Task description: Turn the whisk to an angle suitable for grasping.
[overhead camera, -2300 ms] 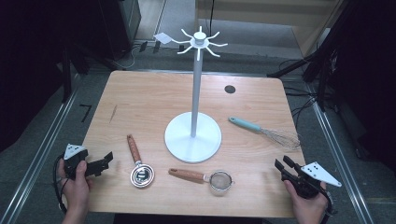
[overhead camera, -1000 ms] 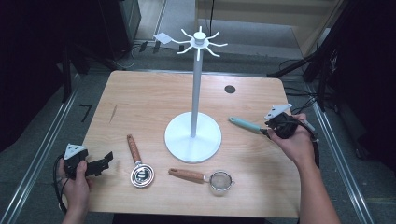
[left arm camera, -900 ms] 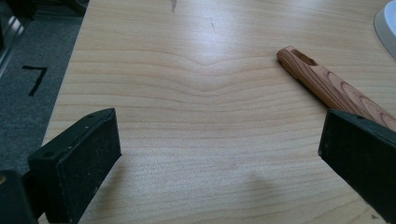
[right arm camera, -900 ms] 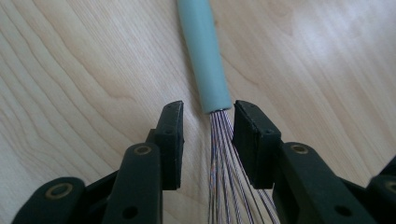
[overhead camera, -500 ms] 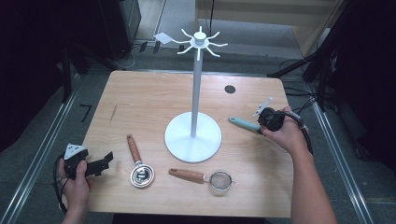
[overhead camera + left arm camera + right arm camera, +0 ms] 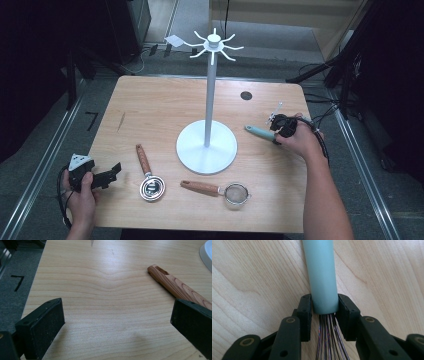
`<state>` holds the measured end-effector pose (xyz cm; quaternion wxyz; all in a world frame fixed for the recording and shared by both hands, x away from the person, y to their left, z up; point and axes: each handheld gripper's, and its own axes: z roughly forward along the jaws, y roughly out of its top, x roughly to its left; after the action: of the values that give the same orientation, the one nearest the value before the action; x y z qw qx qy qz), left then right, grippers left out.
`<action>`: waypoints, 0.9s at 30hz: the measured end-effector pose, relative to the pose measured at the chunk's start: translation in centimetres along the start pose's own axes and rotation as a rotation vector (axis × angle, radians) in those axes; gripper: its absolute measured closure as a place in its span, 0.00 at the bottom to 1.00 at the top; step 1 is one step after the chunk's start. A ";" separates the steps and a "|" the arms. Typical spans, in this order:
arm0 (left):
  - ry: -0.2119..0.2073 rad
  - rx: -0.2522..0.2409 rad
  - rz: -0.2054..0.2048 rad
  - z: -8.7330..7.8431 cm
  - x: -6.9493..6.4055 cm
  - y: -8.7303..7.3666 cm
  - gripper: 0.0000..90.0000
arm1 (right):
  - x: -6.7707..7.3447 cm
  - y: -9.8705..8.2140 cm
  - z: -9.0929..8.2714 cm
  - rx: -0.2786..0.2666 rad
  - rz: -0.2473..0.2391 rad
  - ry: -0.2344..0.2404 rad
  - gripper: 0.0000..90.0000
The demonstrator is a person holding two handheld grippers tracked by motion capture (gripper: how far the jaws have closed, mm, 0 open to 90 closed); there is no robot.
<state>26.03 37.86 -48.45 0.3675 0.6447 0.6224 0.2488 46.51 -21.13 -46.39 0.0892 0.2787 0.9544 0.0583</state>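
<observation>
A whisk with a teal handle [image 6: 259, 131] lies on the wooden table [image 6: 160, 110], right of the white hook stand [image 6: 206, 147]. My right gripper [image 6: 280, 129] is down on it. In the right gripper view its pads [image 6: 305, 315] sit against both sides of the teal handle [image 6: 320, 272], right where the wires [image 6: 328, 340] begin, so the right gripper [image 6: 324, 312] is shut on the whisk. My left gripper [image 6: 112, 172] rests at the table's front left, open. In the left gripper view nothing lies in the left gripper [image 6: 117, 325].
A wooden-handled metal scoop [image 6: 148, 175] lies left of the stand's base; its handle [image 6: 175, 286] is in the left gripper view. A small wooden-handled strainer [image 6: 220, 190] lies in front of the base. A dark round hole [image 6: 245, 95] is at the back right.
The right hand came from the table's front right corner up to the whisk and sank onto its handle. The left hand stayed put.
</observation>
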 end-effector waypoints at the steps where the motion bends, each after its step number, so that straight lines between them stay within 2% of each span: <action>1: 0.000 0.000 0.000 0.0 0.0 0.0 0.00 | -0.2 0.0 0.1 -0.002 0.002 0.009 0.75; 3: 0.000 0.001 0.001 0.0 0.0 0.0 0.00 | -0.2 0.1 0.1 -0.005 0.012 0.010 0.76; 7: 0.000 0.000 -0.001 0.0 0.0 0.0 0.00 | -0.2 0.1 0.0 0.000 0.019 0.045 0.78; 8: 0.001 0.000 -0.001 0.0 0.0 0.0 0.00 | -0.2 0.0 -0.1 -0.008 0.041 0.037 0.78; 10: 0.001 0.000 -0.001 0.0 0.0 0.0 0.00 | -0.2 0.0 -0.3 -0.023 0.049 0.031 0.78; 11: 0.001 0.000 -0.001 0.0 0.0 0.0 0.00 | -0.1 -0.2 -0.8 -0.060 0.072 0.034 0.78; 12: 0.001 0.000 0.000 0.0 0.0 0.0 0.00 | -0.1 -0.2 -0.8 -0.060 0.072 0.034 0.78; 13: 0.001 0.000 -0.001 0.0 0.0 0.0 0.00 | 0.0 -0.4 -1.1 -0.085 0.083 0.027 0.78; 14: 0.001 0.001 -0.001 0.0 0.0 0.0 0.00 | 0.2 -0.6 -1.8 -0.135 0.093 0.015 0.78; 16: 0.001 0.001 0.000 0.0 0.0 0.0 0.00 | 0.3 -0.7 -2.1 -0.151 0.101 0.014 0.78; 18: 0.001 0.000 -0.002 0.0 0.0 0.0 0.00 | 0.5 -1.0 -3.0 -0.213 0.123 0.013 0.78; 19: 0.002 0.001 -0.001 0.0 0.0 0.0 0.00 | 0.6 -1.4 -3.9 -0.276 0.147 0.012 0.78; 20: 0.002 0.001 -0.001 0.0 0.0 0.0 0.00 | 0.6 -1.4 -3.9 -0.276 0.147 0.012 0.78; 23: 0.003 0.000 -0.002 0.0 0.0 0.0 0.00 | 0.9 -2.5 -5.3 -0.414 0.203 0.014 0.78; 24: 0.003 0.000 -0.002 0.0 0.0 0.0 0.00 | 0.9 -2.5 -5.3 -0.414 0.203 0.014 0.78; 25: 0.002 0.001 0.000 0.0 0.0 0.0 0.00 | 1.2 -3.0 -5.9 -0.483 0.239 0.010 0.78; 26: 0.002 0.001 0.000 0.0 0.0 0.0 0.00 | 1.2 -3.0 -5.9 -0.483 0.239 0.010 0.78; 27: 0.003 0.001 -0.002 0.0 0.0 0.0 0.00 | 1.4 -3.2 -6.2 -0.512 0.256 0.008 0.78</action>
<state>26.04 37.87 -48.45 0.3666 0.6439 0.6237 0.2490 42.44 -23.46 -41.02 0.1451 0.3651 0.8660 0.3094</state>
